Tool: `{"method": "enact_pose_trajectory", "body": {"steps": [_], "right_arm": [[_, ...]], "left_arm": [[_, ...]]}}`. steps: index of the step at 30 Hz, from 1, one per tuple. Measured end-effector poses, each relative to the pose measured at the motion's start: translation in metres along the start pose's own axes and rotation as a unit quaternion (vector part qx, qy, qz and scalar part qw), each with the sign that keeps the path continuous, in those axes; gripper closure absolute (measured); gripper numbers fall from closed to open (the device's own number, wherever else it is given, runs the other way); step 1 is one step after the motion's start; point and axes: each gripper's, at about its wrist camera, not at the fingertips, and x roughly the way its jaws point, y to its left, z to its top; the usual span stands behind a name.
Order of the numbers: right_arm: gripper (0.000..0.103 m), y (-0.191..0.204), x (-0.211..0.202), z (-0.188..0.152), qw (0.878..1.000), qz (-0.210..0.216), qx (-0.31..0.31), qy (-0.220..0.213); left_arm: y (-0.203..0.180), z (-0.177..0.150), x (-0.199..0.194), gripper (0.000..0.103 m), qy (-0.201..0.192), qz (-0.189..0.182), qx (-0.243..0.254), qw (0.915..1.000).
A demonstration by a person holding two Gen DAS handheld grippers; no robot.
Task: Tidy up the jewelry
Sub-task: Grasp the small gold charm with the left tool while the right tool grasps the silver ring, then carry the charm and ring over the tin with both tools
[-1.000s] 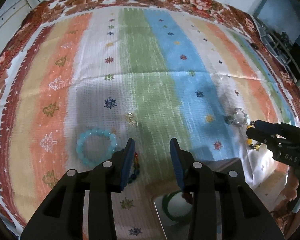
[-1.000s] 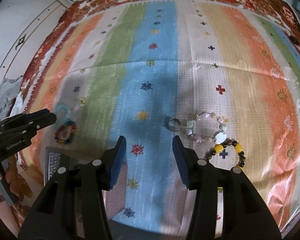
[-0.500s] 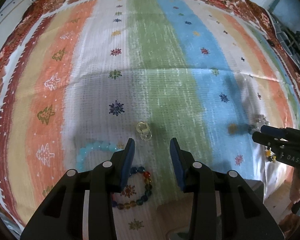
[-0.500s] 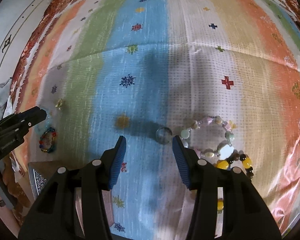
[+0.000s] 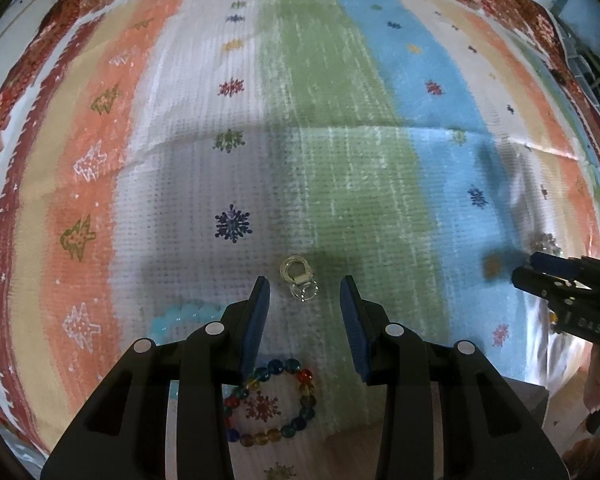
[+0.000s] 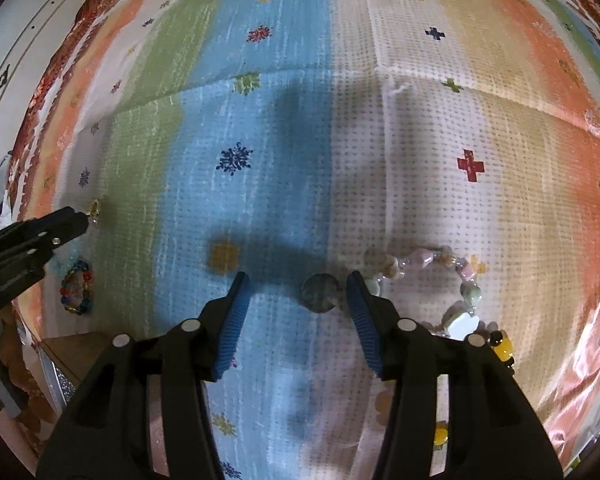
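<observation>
A pair of small silver rings (image 5: 299, 277) lies on the striped cloth (image 5: 320, 140), just ahead of and between the tips of my left gripper (image 5: 304, 280), which is open and holds nothing. Under that gripper lie a multicoloured bead bracelet (image 5: 272, 400) and, to its left, a light blue bead bracelet (image 5: 180, 316). In the right wrist view a round grey bead (image 6: 320, 292) sits between the tips of my right gripper (image 6: 297, 276), close to the right finger; its jaws are opening and do not press on the bead. A pastel bead bracelet (image 6: 428, 260) and a yellow-and-black one (image 6: 504, 348) lie right of it.
A box (image 6: 56, 356) stands at the cloth's near edge, at lower left in the right wrist view. The left gripper (image 6: 32, 236) shows at that view's left edge, and the right gripper (image 5: 560, 280) at the left wrist view's right edge. A floral border rims the cloth.
Both grippers have sunk toward the cloth and moved forward. The left now stands over the silver rings, the right around the grey bead. The right jaws stand a little wider.
</observation>
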Motion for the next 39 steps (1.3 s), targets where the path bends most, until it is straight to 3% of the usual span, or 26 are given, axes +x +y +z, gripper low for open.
{"method": "enact_pose_trajectory", "body": {"steps": [17,23,27,39], "right_arm": [[0.046,0.01,0.008,0.001,1.0,-0.013,-0.01,0.001],[0.046,0.015,0.01,-0.001,1.0,-0.018,-0.013,-0.001],[0.051,0.019,0.011,-0.001,0.999,-0.032,-0.017,-0.002],[0.078,0.011,0.008,0.001,1.0,-0.018,-0.005,-0.005]], "left_arm": [[0.004,0.002,0.019,0.067,0.016,0.006,0.012,0.9998],[-0.001,0.0,0.021,0.078,0.01,0.024,0.024,0.9994],[-0.005,-0.003,0.021,0.09,0.008,0.031,0.031,0.999],[-0.004,0.0,0.013,0.093,0.005,0.022,0.031,0.9993]]}}
